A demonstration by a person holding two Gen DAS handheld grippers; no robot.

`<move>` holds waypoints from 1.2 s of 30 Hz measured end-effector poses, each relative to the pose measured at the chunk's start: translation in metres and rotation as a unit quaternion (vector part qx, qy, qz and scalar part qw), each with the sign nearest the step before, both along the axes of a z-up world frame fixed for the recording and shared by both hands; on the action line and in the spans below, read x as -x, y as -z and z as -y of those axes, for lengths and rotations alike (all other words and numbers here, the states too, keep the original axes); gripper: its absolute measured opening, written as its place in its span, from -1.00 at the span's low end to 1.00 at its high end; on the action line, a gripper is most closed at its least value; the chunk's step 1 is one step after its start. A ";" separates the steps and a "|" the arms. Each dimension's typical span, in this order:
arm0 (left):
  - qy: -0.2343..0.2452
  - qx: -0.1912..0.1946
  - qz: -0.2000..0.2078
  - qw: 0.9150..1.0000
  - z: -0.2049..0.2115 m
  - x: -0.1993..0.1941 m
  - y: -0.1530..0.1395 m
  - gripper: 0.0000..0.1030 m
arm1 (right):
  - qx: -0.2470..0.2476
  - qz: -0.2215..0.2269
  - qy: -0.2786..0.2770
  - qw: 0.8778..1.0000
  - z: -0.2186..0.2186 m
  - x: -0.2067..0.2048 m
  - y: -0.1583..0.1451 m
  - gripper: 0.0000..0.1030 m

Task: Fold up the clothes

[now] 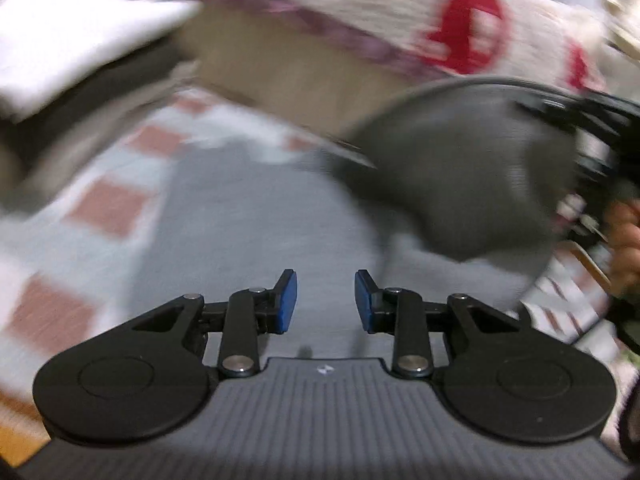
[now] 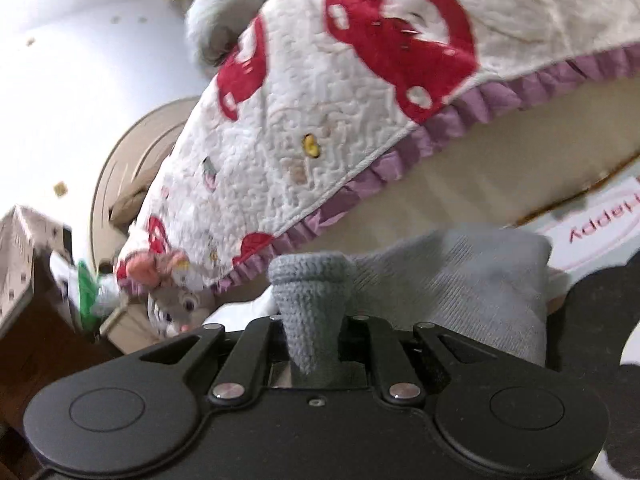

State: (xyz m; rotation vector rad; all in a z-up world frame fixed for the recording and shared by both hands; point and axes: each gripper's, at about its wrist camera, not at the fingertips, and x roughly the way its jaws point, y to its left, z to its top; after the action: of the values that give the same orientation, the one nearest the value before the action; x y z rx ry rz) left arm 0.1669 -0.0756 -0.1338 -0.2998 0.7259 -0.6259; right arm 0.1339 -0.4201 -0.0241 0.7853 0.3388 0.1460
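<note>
The grey knitted garment [image 2: 452, 280] is pinched at a bunched, ribbed fold by the right claw [image 2: 314, 320], whose jaws are drawn tight on the wool, with the rest of the cloth draping off to the right. In the left wrist view the same grey cloth [image 1: 256, 216] lies spread flat beneath the left claw [image 1: 326, 300], whose blue-padded fingers [image 1: 288, 300] stand apart with nothing between them. That view is badly smeared by motion. The garment rests on a bedsheet checked in pale blue, white and brownish-pink squares [image 1: 108, 208]. To the right of it a dark grey rounded shape, blurred, [image 1: 472, 168] hangs over the cloth, and a bare hand [image 1: 624, 240] shows at the edge. Behind, a cream quilted blanket with red car prints and a purple frilled edge [image 2: 340, 120] hangs over a beige bed frame [image 2: 500, 176]. A small plush rabbit toy [image 2: 180, 300] sits below its corner, and a white pillow [image 1: 68, 36] lies far left.
</note>
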 end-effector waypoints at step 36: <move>0.096 -0.103 -0.075 0.987 0.129 0.004 0.051 -0.43 | -0.150 -0.201 0.224 0.942 0.121 0.123 0.168 0.45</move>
State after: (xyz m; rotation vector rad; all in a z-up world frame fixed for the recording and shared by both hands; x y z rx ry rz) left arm 0.1631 -0.2041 -0.1845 -0.0860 0.9640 -0.7081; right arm 0.0105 -0.5408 -0.1919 1.1793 0.5215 -0.4064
